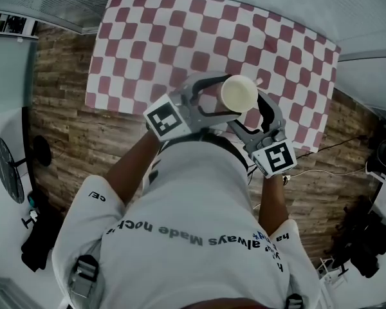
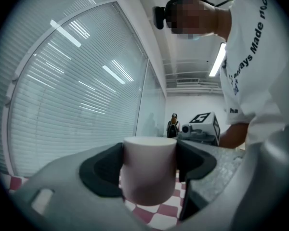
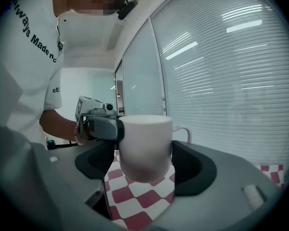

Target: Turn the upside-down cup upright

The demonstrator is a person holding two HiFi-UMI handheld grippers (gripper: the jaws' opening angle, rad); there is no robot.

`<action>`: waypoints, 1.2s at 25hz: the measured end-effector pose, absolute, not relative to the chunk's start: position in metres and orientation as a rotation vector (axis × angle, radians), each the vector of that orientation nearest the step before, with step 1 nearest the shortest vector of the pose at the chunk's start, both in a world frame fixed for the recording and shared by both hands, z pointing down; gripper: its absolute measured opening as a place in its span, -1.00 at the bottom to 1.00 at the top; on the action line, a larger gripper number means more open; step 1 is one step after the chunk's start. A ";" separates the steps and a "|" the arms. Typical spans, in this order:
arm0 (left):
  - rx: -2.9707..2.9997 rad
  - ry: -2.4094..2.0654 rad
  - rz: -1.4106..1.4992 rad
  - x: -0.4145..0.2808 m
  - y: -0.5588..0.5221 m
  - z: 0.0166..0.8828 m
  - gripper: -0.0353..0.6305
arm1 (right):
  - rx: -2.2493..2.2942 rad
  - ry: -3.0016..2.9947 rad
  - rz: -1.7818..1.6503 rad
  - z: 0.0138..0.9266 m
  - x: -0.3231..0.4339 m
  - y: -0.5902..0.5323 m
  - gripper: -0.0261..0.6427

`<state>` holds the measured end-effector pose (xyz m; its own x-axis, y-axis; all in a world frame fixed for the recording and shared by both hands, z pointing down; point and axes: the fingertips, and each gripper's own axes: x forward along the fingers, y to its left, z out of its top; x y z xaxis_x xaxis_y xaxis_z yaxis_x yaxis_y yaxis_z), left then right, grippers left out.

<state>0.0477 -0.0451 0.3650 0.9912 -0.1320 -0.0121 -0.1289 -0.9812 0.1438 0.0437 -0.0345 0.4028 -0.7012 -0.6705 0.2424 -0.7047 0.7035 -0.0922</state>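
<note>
Cup [image 1: 238, 93] rim-up above checked cloth [image 1: 148, 37]; left gripper [image 2: 149, 163] pinches its sides, right gripper [image 3: 145, 154] clamps from the other side, likely steadying it for set-down

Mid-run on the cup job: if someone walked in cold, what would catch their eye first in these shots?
First, the white cup, upright and held above the near side of the red and white checked cloth. Next, the left tongs and right tongs meeting on it from opposite sides, pads against its wall, its handle pointing away from the person.
</note>
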 end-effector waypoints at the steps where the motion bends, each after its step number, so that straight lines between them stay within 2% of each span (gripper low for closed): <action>1: 2.985 -0.195 -0.033 0.048 -0.045 0.368 0.16 | 1.118 -2.712 0.261 0.405 0.044 -0.035 0.19; 3: 2.974 -0.191 -0.031 0.049 -0.046 0.374 0.16 | 1.151 -2.705 0.263 0.408 0.046 -0.039 0.10; 30: 2.982 -0.175 0.287 0.060 -0.049 0.505 0.17 | 1.061 -2.529 0.303 0.538 0.055 -0.042 0.10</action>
<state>0.0596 -0.0487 0.5052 0.9751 -0.1020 0.1971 -0.1287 -0.9834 0.1280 0.0547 -0.0424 0.5383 -0.6427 -0.6382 0.4239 -0.7203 0.6918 -0.0506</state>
